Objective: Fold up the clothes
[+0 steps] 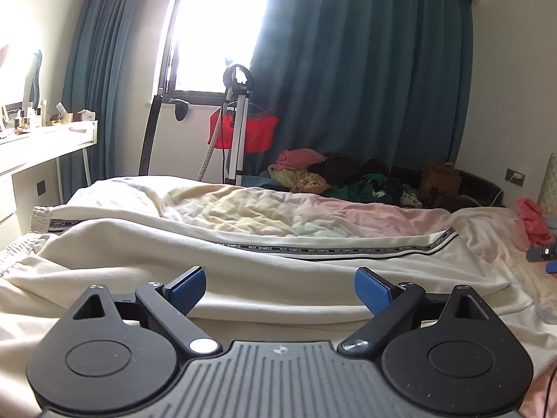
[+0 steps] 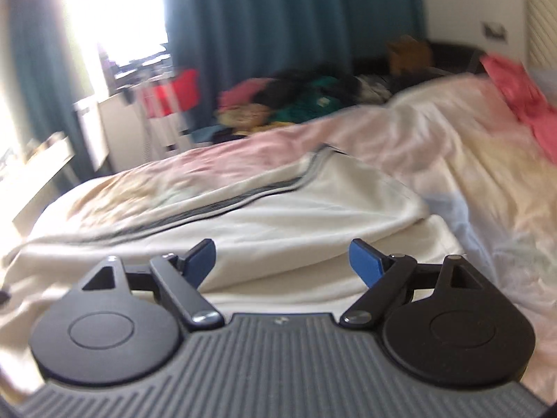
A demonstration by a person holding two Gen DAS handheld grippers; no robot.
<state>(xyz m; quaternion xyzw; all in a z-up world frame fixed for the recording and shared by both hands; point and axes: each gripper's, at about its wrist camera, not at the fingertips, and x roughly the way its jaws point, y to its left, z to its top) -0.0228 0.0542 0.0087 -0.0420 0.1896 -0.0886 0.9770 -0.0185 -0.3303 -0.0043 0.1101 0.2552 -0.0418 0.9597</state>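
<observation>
Both the left gripper (image 1: 280, 291) and the right gripper (image 2: 282, 261) gape wide, gripping nothing, above the cream trousers (image 1: 243, 271) laid lengthwise mid-frame for folding.

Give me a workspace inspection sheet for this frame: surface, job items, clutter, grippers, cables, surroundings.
Surface: bed with a rumpled pastel cover.
Job's things: cream trousers with a lettered side stripe, laid lengthwise, elastic waistband at left.
Clutter: pink garment at the bed's right edge; heap of clothes beyond the bed.
Grippers: left gripper open, nothing held; right gripper open, nothing held.
Cables: white cord at the wall socket.
Surroundings: teal curtains, bright window, garment steamer stand, white dressing table.
</observation>
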